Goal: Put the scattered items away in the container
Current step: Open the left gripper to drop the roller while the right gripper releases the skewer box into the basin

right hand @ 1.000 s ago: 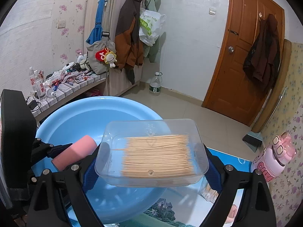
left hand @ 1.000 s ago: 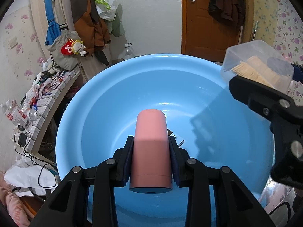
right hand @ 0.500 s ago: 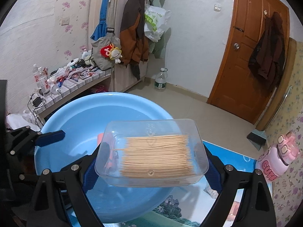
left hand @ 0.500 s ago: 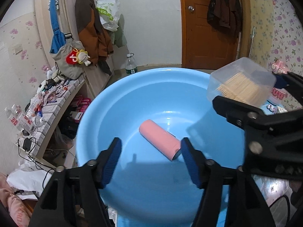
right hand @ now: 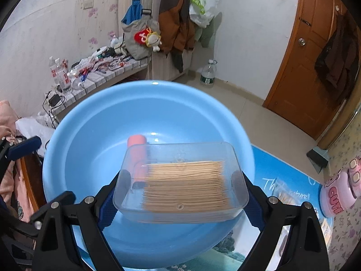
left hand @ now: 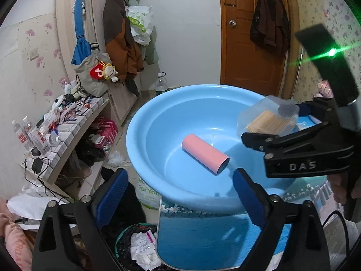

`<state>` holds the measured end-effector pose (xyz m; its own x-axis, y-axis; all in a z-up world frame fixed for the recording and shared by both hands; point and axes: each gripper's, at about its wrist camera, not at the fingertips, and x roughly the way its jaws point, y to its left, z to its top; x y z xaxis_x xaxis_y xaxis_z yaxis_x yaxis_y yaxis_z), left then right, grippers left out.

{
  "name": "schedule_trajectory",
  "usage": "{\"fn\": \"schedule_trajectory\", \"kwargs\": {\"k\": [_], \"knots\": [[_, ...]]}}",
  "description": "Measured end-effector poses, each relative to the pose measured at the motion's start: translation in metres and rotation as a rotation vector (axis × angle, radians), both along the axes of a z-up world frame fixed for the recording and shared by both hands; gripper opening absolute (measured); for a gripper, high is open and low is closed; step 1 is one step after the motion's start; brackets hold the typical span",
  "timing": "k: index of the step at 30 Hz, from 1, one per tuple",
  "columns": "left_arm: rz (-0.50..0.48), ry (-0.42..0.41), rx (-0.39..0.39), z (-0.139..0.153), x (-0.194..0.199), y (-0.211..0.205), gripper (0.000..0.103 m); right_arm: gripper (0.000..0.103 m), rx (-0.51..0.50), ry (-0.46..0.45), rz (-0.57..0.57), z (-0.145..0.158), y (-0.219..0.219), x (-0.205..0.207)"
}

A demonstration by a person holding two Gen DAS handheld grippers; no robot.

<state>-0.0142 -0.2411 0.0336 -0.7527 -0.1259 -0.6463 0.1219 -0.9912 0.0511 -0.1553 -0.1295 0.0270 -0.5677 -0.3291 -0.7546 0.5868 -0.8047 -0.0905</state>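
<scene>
Your left tongs point(left hand: 180, 194) stood wide open with nothing between them, at the bottom of the frame, short of the blue basin point(left hand: 144, 122). The pink cylinder point(left hand: 204, 154) lay on its side on the basin floor, mid-frame. Your right tongs point(right hand: 180, 194) gripped the clear box of toothpicks point(right hand: 180, 180), held above the basin's near side.

My left gripper point(left hand: 180, 188) gapes wide, empty. Pink cylinder point(left hand: 204, 157) lies inside blue basin point(left hand: 144, 122). Right gripper point(left hand: 273, 124) clamps the toothpick box point(left hand: 266, 118) over its rim.
</scene>
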Motion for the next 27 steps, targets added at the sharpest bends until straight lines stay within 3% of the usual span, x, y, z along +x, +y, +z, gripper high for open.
{"fn": "schedule_trajectory", "kwargs": {"k": [8, 22, 27], "knots": [[-0.023, 0.028, -0.012, 0.005, 0.005, 0.01, 0.098, 0.093, 0.036, -0.002, 0.019, -0.002, -0.004, 0.0], [-0.009, 0.025, -0.01, 0.005, 0.003, 0.005, 0.098, 0.093, -0.012, -0.035, 0.001, 0.002, -0.003, -0.003], [-0.007, 0.029, -0.014, 0.006, 0.003, 0.007, 0.098, 0.099, -0.033, -0.02, 0.0, 0.008, 0.0, 0.0]]}}
